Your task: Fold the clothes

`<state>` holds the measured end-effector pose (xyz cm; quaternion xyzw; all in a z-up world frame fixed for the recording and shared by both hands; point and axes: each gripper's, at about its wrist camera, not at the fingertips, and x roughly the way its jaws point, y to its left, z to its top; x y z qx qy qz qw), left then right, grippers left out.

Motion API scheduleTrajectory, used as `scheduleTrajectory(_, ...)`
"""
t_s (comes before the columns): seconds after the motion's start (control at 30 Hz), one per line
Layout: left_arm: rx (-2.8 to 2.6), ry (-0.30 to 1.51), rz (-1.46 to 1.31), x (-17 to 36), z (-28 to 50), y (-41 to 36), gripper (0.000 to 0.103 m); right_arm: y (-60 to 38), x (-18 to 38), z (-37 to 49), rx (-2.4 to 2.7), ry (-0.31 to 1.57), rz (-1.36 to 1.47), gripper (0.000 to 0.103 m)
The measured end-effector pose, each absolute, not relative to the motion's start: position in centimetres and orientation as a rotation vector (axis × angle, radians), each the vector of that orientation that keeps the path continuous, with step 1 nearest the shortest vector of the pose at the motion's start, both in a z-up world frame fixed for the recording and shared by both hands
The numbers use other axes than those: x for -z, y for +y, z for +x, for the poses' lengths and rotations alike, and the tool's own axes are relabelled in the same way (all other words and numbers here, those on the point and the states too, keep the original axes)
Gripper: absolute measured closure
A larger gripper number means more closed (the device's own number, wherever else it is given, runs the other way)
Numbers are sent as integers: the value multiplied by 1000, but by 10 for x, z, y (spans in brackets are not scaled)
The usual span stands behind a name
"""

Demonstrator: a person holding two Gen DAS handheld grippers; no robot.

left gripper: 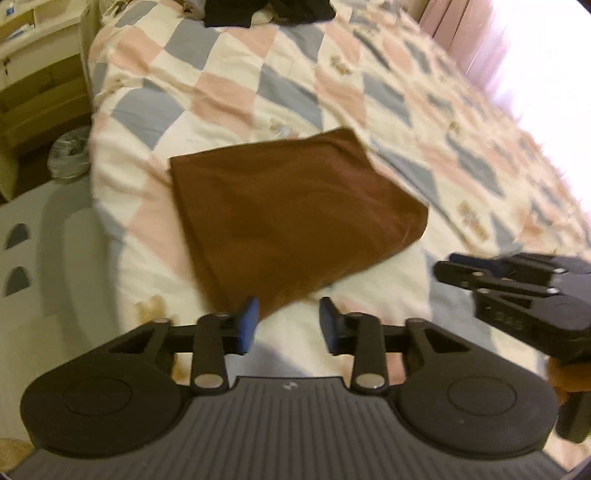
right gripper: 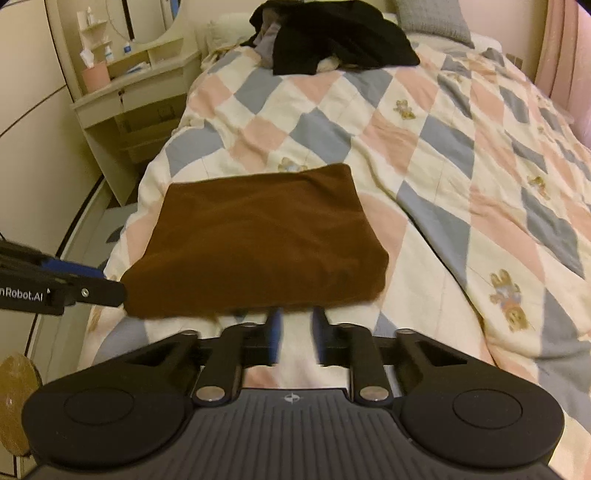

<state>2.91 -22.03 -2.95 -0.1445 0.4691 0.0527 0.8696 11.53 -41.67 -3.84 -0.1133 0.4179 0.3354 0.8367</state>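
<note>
Left wrist: left gripper (left gripper: 289,325) and right gripper (right gripper: 295,334) gape empty beside folded brown cloth (right gripper: 258,240).

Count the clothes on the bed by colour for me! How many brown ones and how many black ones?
Brown: 1, the folded brown garment lying flat on the patchwork quilt.
Black: 1 heap, the black clothes pile at the far end of the bed; how many pieces are in it cannot be told.
Total: 2 clothing items or heaps.
</note>
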Motion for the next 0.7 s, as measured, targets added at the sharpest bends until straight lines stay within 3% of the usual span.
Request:
scheduleTrajectory(0.17, -105, 952, -213, 58, 62, -228, 80, -402, 52, 150, -706, 790, -238, 83)
scheduleTrajectory(0.3, -112, 942, -194, 94, 60, -227, 70, -398, 91, 172, -703, 816, -298, 84)
scheduleTrajectory(0.33, -103, 933, -175, 101, 57, -230, 67, -398, 106, 175, -699, 835, -332, 91)
scheduleTrajectory(0.4, -87, 920, -101, 110, 53, -238, 66, -401, 125, 175, -709, 841, -343, 93)
scheduleTrajectory(0.47, -80, 923, -22, 107, 51, -247, 66, -403, 123, 176, -712, 846, -328, 93)
scheduleTrajectory(0.57, -80, 908, -12, 76, 52, -240, 78, -408, 97, 181, -705, 851, -271, 91)
scheduleTrajectory(0.7, -77, 839, -32, 42, 82, -220, 77, -397, 59, 203, -750, 756, -197, 88)
